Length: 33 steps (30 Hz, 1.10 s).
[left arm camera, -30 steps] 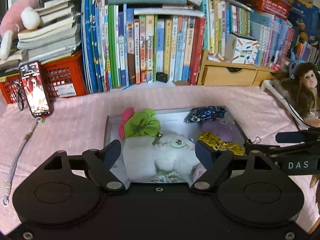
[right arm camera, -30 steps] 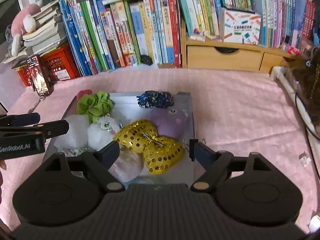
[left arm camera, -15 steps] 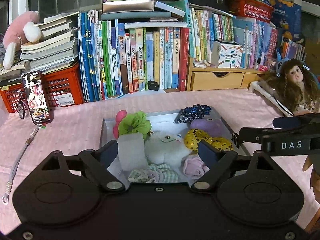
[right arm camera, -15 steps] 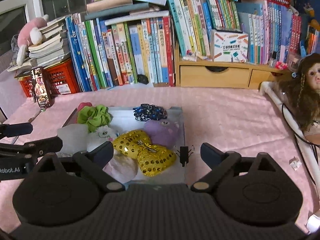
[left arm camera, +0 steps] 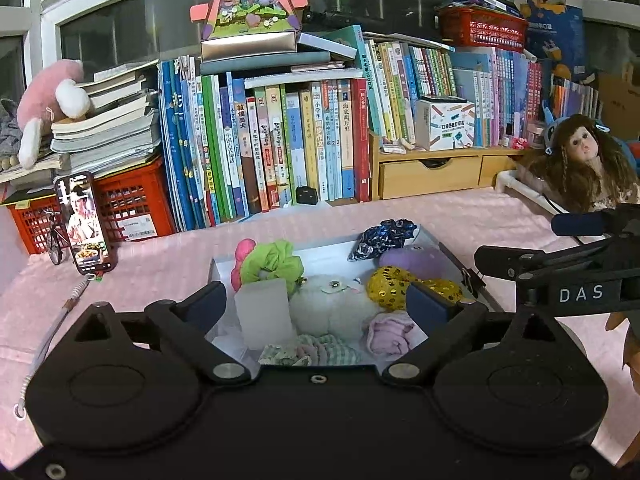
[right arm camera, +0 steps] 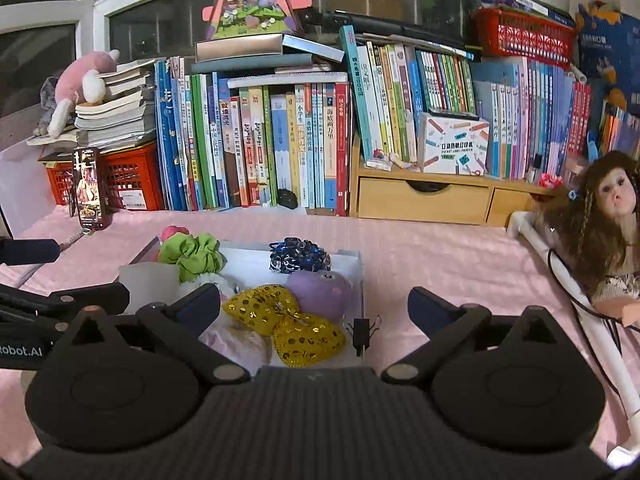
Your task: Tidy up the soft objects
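Observation:
A shallow white tray (left arm camera: 332, 250) (right arm camera: 352, 264) on the pink cloth holds several soft things: a green scrunchie (left arm camera: 272, 266) (right arm camera: 196, 256), a white sponge block (left arm camera: 266, 314), a white plush (left arm camera: 332, 306), a gold sequin bow (left arm camera: 396, 286) (right arm camera: 284, 320), a purple plush (left arm camera: 416, 256) (right arm camera: 320, 290), a dark blue sequin scrunchie (left arm camera: 384, 232) (right arm camera: 298, 260), a pink cloth (left arm camera: 390, 332) and a checked cloth (left arm camera: 320, 352). My left gripper (left arm camera: 316, 304) is open and empty, above the tray's near edge. My right gripper (right arm camera: 314, 306) is open and empty, above the tray's right edge.
A row of books (left arm camera: 280, 140) and a wooden drawer unit (right arm camera: 424, 200) stand at the back. A phone (left arm camera: 84, 224) leans on a red crate (left arm camera: 132, 204) at the left. A doll (right arm camera: 600, 220) sits at the right. A black binder clip (right arm camera: 362, 334) grips the tray's right edge.
Both grippers have risen and drawn back from the tray; the tray looks smaller and lower in both views. Both stay open and empty.

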Each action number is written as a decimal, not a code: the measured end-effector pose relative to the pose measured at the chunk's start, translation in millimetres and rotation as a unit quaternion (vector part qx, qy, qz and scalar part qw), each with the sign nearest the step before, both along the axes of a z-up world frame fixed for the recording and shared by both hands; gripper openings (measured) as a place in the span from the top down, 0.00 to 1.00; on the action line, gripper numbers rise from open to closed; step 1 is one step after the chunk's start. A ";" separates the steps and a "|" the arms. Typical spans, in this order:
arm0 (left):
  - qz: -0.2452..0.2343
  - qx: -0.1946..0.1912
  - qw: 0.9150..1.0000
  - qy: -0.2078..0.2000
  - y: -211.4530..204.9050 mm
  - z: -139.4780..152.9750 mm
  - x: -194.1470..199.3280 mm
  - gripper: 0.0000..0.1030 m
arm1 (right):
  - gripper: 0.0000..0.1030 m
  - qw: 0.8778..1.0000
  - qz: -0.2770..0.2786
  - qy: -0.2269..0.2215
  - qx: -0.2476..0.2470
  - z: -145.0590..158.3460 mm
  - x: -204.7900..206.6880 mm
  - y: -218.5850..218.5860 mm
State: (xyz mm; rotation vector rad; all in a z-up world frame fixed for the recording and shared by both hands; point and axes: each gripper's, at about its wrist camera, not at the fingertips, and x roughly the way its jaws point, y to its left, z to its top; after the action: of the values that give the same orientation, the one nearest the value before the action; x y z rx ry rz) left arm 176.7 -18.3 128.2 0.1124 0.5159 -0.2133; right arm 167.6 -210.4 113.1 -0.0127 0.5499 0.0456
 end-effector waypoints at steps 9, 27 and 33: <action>0.004 -0.009 1.000 -0.004 3.2 -5.3 -8.4 0.05 | 0.00 1.000 -0.006 -0.017 0.002 -3.4 -11.2 -1.0; 0.012 -0.033 0.999 -0.015 13.5 -8.3 -36.2 0.05 | 0.00 0.998 -0.005 -0.059 -0.005 -2.0 -40.2 3.8; 0.017 -0.033 0.999 -0.030 17.4 -11.7 -55.6 0.05 | 0.00 0.997 -0.003 -0.073 -0.004 -4.0 -57.7 5.5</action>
State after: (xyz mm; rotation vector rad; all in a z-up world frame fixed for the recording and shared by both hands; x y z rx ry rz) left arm 121.1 -1.0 116.4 0.0449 0.4495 -0.1939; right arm 109.9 -204.9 109.0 -0.0221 0.4034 0.0359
